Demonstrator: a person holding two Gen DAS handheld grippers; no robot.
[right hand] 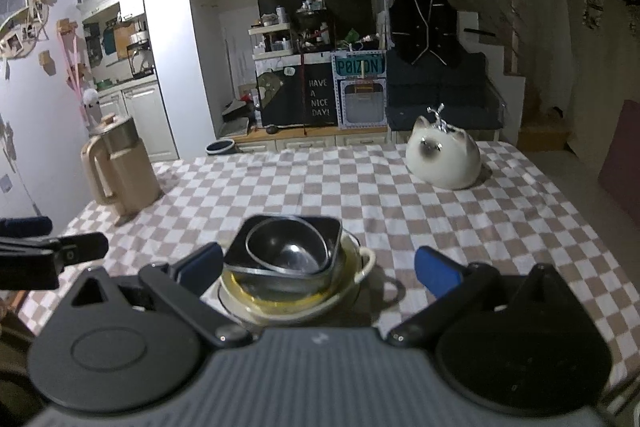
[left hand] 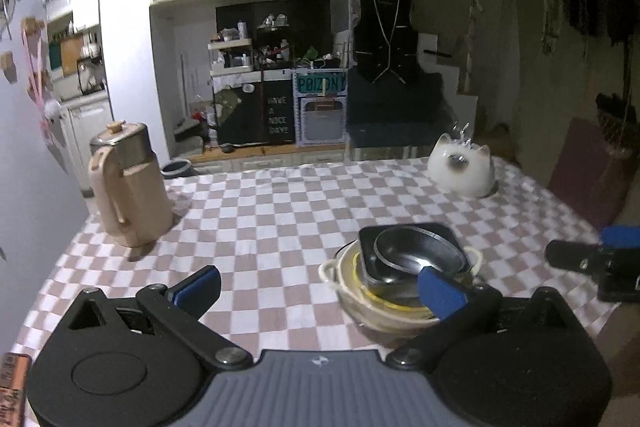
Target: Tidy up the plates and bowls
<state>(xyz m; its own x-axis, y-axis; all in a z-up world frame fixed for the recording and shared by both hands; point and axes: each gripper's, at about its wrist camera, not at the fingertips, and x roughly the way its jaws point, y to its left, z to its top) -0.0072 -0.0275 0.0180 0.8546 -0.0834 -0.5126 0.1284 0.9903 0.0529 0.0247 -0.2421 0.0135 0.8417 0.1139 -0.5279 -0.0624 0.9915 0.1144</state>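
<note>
Nearest the lens in the right wrist view, the right gripper [right hand: 318,267] is standing with its jaws wide apart and nothing pressed between them. The stack of dishes [right hand: 296,263] is sitting just ahead of it, toward its left blue pad, so the stack is lying slightly left of the line midway between the jaws rather than centred. In the left wrist view, the left gripper [left hand: 320,293] is also holding its jaws apart and empty; the same stack is appearing to the right of its centre, with the right-hand blue pad overlapping the cream rim in the picture, though I cannot tell whether it is touching.

The stack is resting on the checked worktop [right hand: 440,227], near its front edge: a cream handled bowl [right hand: 360,267] at the bottom, a dark square dish [right hand: 320,227] tilted inside it, and a round dark bowl [right hand: 288,247] nested on top. The pile is roughly round, so no long axis is governing the approach; the small loop handles are pointing out to the sides.

By my judgement the stack is lying between the two grippers, with the right one lined up more squarely.

Farther back, a beige jug [right hand: 120,171] is standing at the left and a white cat-shaped ornament [right hand: 444,159] at the right, both well apart from the stack.
</note>
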